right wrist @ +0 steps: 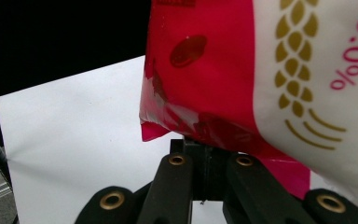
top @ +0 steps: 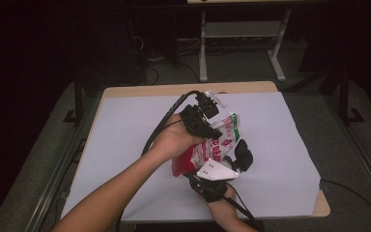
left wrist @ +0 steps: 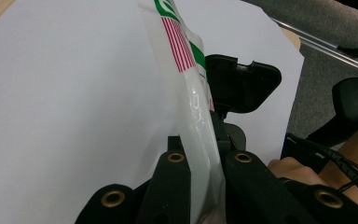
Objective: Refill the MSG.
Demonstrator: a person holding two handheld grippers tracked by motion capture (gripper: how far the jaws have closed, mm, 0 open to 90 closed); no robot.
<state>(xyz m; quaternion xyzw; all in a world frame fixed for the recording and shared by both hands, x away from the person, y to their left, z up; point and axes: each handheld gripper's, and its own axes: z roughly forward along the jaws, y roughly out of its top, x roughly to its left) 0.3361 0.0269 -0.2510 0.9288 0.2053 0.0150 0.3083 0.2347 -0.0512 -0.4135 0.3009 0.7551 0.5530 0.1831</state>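
— While we look down from the high view, where is the bag (top: 211, 147)?

— Mid-table, lifted above the white sheet (top: 125, 135), between our 2 grippers. Our left gripper (top: 216, 131) pinches its far top edge — the jaws are pressed on the film.

— And the right gripper (top: 239, 157)?

— Near side, at the red bottom corner; whether those jaws grip, we cannot tell.

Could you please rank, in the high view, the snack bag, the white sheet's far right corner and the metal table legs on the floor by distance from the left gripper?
1. Snack bag: clamped in the left gripper.
2. White sheet's far right corner: beyond, to the right.
3. Metal table legs: on the floor past the table.
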